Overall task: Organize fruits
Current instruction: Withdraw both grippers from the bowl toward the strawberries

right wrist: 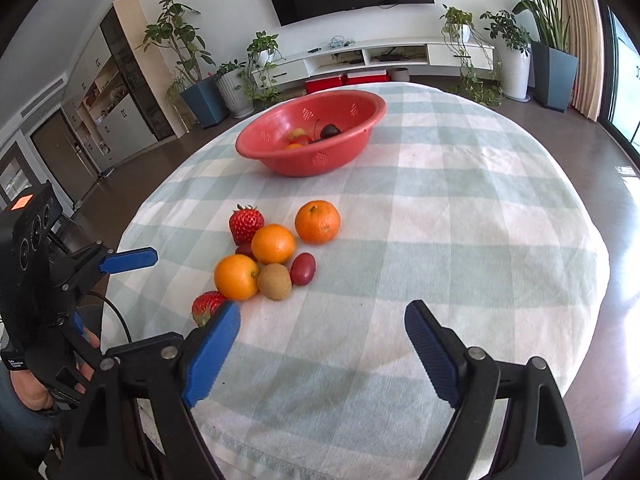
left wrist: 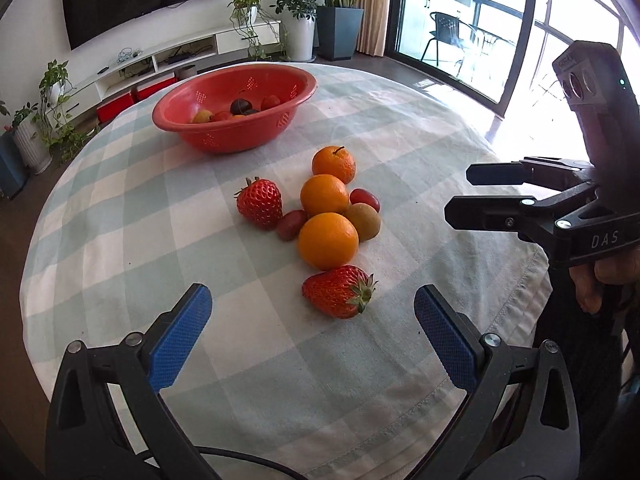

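- My left tool [left wrist: 313, 316] hangs over the near edge of the desk [left wrist: 120, 240], jaws spread wide with nothing between the pads.
- My right tool [right wrist: 322, 334] also gapes wide and holds nothing; it sits over bare checked cloth at the near rim, and in the left view it pokes in from the right side of the desk.
- The nearest strawberry [left wrist: 340, 291] lies on its side just ahead of my left tool, apart from both pads.
- Behind it the pile is tight: a front orange [left wrist: 328, 241] touching a kiwi [left wrist: 363, 221], a middle orange [left wrist: 324, 195], two small red fruits [left wrist: 292, 224], a second strawberry [left wrist: 259, 203] at the left, and a far orange [left wrist: 334, 165] with a stem.
- Open cloth lies to the left and right of the pile, out to the rounded desk edge.
- Farthest, the red colander bowl [left wrist: 236, 136] stands near the back edge, well apart from the pile, with several fruits inside.
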Demonstrator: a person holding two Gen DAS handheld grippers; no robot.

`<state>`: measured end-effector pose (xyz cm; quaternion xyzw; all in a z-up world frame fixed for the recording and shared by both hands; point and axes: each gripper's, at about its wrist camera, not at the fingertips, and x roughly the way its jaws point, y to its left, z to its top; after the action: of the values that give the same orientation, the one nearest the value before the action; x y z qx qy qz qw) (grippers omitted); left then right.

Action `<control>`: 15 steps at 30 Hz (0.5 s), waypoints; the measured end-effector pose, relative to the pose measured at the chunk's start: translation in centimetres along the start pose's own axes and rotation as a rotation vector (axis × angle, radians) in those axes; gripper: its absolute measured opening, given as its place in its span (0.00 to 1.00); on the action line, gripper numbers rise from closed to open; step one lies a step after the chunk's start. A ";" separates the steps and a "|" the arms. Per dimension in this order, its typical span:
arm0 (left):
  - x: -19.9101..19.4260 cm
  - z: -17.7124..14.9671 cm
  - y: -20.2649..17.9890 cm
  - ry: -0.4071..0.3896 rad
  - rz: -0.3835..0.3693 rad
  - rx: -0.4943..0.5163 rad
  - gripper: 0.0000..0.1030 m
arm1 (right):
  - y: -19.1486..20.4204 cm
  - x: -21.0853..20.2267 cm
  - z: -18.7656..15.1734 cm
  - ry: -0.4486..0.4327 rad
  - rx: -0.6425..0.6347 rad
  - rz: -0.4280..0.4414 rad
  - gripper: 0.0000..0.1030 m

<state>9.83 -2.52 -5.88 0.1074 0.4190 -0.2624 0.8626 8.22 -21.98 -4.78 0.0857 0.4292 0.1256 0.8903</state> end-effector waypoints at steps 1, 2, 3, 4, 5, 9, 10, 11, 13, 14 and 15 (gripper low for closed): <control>0.2 0.0 0.0 -0.005 -0.009 -0.005 1.00 | -0.1 0.0 -0.1 0.000 0.009 0.002 0.83; 0.3 0.0 -0.1 -0.007 -0.011 -0.008 0.99 | -0.2 -0.1 -0.2 0.000 0.014 0.003 0.82; 0.4 0.2 -0.1 -0.008 -0.012 -0.006 0.99 | -0.2 -0.1 -0.3 -0.001 0.015 0.003 0.81; 0.5 0.2 -0.2 -0.007 -0.015 -0.001 0.98 | -0.2 -0.2 -0.3 -0.004 0.017 0.001 0.81; 0.7 0.2 -0.3 -0.004 -0.015 0.004 0.94 | -0.3 -0.3 -0.4 -0.007 0.019 0.000 0.81; 1.7 0.4 0.2 0.021 -0.032 -0.006 0.68 | -0.3 -0.3 -0.4 -0.012 0.023 0.004 0.80; 1.9 0.5 0.3 0.029 -0.032 -0.008 0.66 | -0.3 -0.2 -0.4 -0.010 0.022 0.005 0.80; 2.0 0.4 0.3 0.033 -0.031 -0.007 0.64 | -0.3 -0.2 -0.5 -0.008 0.022 0.006 0.80; 2.2 0.4 0.3 0.040 -0.036 -0.001 0.64 | -0.2 -0.1 -0.5 -0.006 0.021 0.008 0.79; 2.4 0.4 0.2 0.047 -0.039 0.005 0.64 | -0.2 -0.1 -0.5 -0.006 0.020 0.008 0.79; 2.6 0.5 0.1 0.051 -0.041 0.012 0.64 | -0.2 -0.2 -0.5 -0.005 0.020 0.009 0.79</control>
<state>11.48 -3.59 -7.59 0.1106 0.4414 -0.2797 0.8454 7.80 -22.22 -5.01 0.0967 0.4276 0.1249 0.8901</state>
